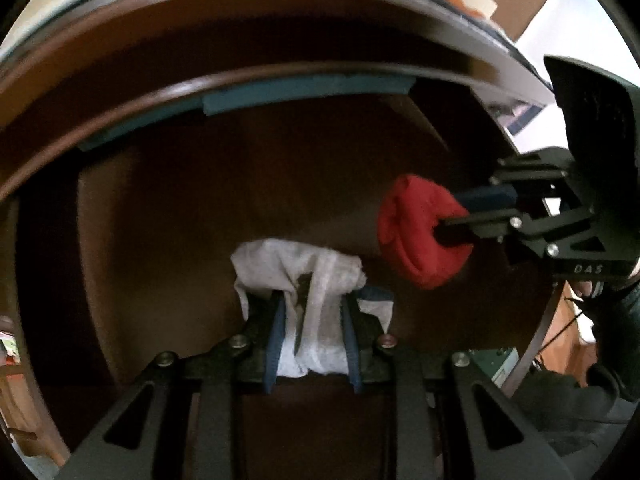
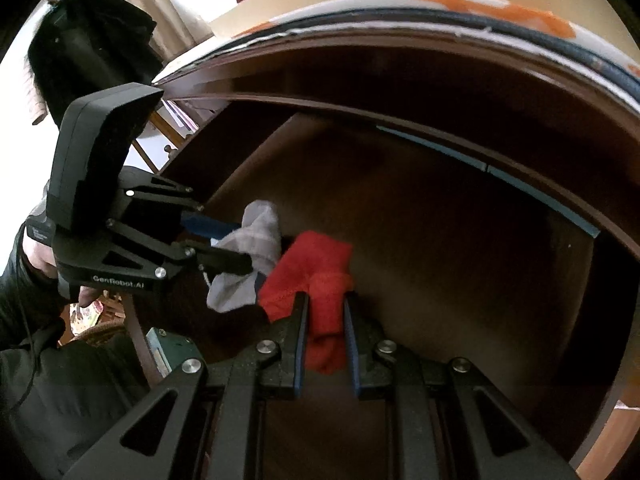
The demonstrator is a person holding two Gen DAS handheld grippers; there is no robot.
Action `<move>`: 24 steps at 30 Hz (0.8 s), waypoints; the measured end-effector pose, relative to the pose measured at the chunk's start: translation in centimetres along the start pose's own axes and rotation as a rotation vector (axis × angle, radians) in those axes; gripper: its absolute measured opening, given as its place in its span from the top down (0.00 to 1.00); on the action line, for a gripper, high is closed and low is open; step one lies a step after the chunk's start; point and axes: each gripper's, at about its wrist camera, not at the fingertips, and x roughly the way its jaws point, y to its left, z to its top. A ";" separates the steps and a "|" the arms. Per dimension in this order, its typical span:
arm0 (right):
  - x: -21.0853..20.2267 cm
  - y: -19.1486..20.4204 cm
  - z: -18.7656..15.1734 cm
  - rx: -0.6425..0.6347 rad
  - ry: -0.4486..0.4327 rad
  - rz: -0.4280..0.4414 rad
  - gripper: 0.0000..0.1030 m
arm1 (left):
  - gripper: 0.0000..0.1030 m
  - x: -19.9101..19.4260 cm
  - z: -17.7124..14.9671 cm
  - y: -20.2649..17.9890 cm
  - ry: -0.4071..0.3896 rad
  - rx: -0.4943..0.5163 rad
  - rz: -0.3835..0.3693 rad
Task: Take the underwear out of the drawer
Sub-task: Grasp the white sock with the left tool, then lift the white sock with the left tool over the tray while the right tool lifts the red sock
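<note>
My left gripper [image 1: 314, 300] is shut on a white and grey piece of underwear [image 1: 308, 276], held over the dark brown drawer bottom [image 1: 168, 240]. It also shows in the right wrist view [image 2: 240, 240], with the same underwear [image 2: 256, 240] bunched between its fingers. My right gripper [image 2: 325, 300] is shut on a red piece of underwear [image 2: 316, 276]. In the left wrist view the right gripper [image 1: 448, 216] comes in from the right with the red bundle [image 1: 416, 232] on its fingertips. Both garments hang inside the open drawer.
The drawer's brown front rim [image 1: 240, 80] curves across the top, with a blue strip [image 1: 304, 92] under it. Its side wall [image 2: 256, 148] stands at the left in the right wrist view. A bed edge with orange and white cloth [image 2: 480, 4] lies above the drawer.
</note>
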 end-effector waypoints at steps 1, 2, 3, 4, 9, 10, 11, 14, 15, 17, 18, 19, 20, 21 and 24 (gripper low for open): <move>-0.2 0.1 -0.1 -0.006 -0.011 0.001 0.82 | 0.76 -0.2 0.4 0.2 -0.023 -0.004 0.007; -0.4 0.1 -0.1 -0.008 -0.018 0.000 0.82 | 0.76 -0.8 0.8 2.1 -0.045 -0.009 0.015; -0.5 0.1 -0.2 -0.009 -0.023 -0.001 0.82 | 0.76 -1.2 1.0 3.2 -0.065 -0.013 0.025; -0.6 0.1 -0.2 -0.012 -0.026 -0.002 0.82 | 0.76 -1.5 0.9 3.4 -0.082 -0.014 0.033; -1.1 0.3 -0.4 -0.030 -0.046 -0.007 0.82 | 0.76 -2.5 0.5 3.7 -0.163 0.005 0.092; -1.3 0.3 -0.5 -0.031 -0.053 -0.007 0.82 | 0.76 -2.5 0.6 3.6 -0.177 0.010 0.107; -1.4 0.3 -0.5 -0.031 -0.057 -0.008 0.82 | 0.76 -2.1 0.9 3.4 -0.188 0.013 0.118; -1.9 0.5 -0.9 -0.039 -0.079 -0.019 0.82 | 0.76 -2.5 0.6 3.1 -0.226 0.028 0.155; -2.1 0.6 -1.0 -0.044 -0.086 -0.020 0.82 | 0.76 -2.7 0.5 3.1 -0.239 0.033 0.167; -2.5 0.8 -1.3 -0.052 -0.104 -0.021 0.82 | 0.76 -3.2 0.1 3.3 -0.260 0.037 0.182; -2.8 0.8 -1.4 -0.054 -0.116 -0.021 0.82 | 0.76 -3.5 0.0 3.3 -0.270 0.038 0.185; -3.0 0.9 -1.6 -0.054 -0.124 -0.021 0.82 | 0.76 -3.7 -0.1 3.4 -0.281 0.038 0.187; -3.1 0.8 -1.7 -0.055 -0.131 -0.020 0.82 | 0.76 -4.1 -0.5 3.4 -0.291 0.037 0.191; -3.3 0.9 -1.8 -0.057 -0.141 -0.021 0.82 | 0.76 -4.1 -0.5 3.4 -0.299 0.037 0.195; -3.7 1.0 -2.3 -0.068 -0.162 -0.022 0.82 | 0.76 -5.7 -1.3 3.8 -0.324 0.036 0.202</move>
